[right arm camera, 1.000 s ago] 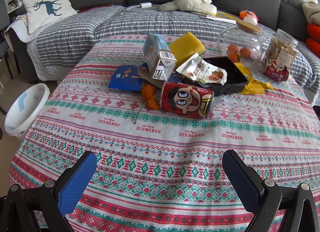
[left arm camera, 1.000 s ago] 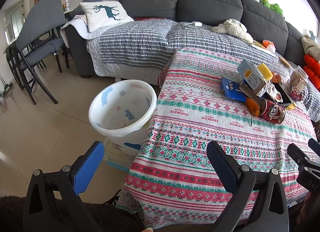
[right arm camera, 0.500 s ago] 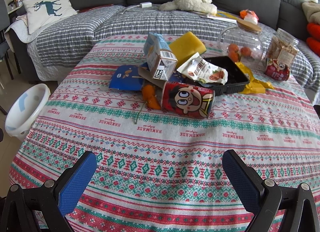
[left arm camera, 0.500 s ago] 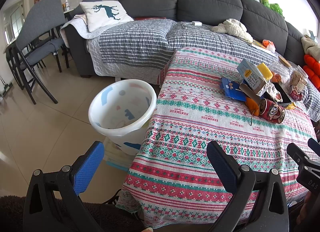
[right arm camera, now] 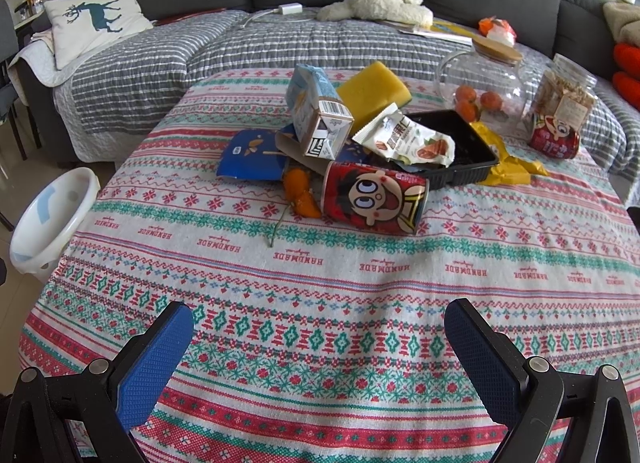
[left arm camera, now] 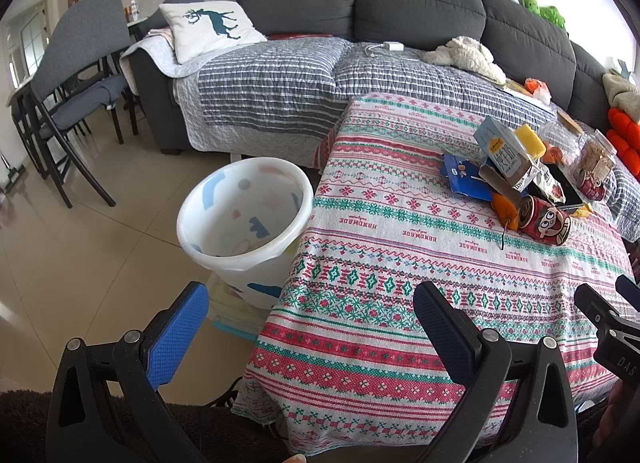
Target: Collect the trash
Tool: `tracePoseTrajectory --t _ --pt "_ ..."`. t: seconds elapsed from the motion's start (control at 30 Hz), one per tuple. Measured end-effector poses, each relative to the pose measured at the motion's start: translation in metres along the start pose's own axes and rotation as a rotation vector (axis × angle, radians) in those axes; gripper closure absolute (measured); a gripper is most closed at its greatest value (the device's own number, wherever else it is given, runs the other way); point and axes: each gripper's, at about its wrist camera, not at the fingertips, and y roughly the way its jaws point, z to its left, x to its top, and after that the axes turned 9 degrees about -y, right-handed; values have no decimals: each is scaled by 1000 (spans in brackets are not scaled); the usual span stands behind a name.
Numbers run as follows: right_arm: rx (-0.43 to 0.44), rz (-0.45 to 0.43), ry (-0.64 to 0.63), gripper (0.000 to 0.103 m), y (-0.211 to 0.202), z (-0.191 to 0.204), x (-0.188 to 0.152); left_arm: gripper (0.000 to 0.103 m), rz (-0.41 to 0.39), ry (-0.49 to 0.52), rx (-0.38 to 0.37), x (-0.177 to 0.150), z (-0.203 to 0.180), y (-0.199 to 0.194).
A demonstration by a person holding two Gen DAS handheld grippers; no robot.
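Observation:
A heap of trash lies mid-table: a red cartoon can on its side, orange peel, a blue wrapper, a milk carton, a snack packet, a black tray and a yellow wrapper. The can also shows in the left wrist view. A white bin stands on the floor at the table's left edge. My left gripper is open and empty over the table's near left corner. My right gripper is open and empty above the near cloth, well short of the heap.
The table wears a patterned cloth. A yellow sponge, a glass jar of oranges and a snack jar stand behind the heap. A grey sofa lies beyond; chairs stand far left.
The right gripper has crept slightly forward toward the heap. The left gripper has hardly moved.

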Motion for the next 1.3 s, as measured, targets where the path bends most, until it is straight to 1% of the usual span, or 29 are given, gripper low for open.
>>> tracePoseTrajectory --t 0.4,0.5,0.6,0.8,0.87,0.9,0.97,1.1,1.2,1.3 --pt "8 16 5 0 3 -2 1 0 -7 1 9 0 -3 3" --pt "4 17 29 0 1 -10 5 0 -1 11 2 5 -9 4" --pt "11 38 70 0 2 -26 17 0 19 51 -17 17 -23 7" --pt "-20 102 134 0 14 -71 50 0 118 96 -114 53 -60 24" --pt "-17 129 159 0 24 -90 60 0 162 115 -166 70 -80 33" --pt "-16 138 171 0 30 -99 64 0 177 115 -179 74 -86 37" --pt "-16 160 202 0 41 -117 71 0 226 104 -235 87 -105 49" --pt "-11 169 285 0 65 -153 73 4 298 71 -345 106 -142 76" --pt "3 207 333 0 87 -177 67 11 339 40 -424 111 -169 101" --pt "10 234 367 4 103 -198 65 15 375 14 -466 112 -187 121"
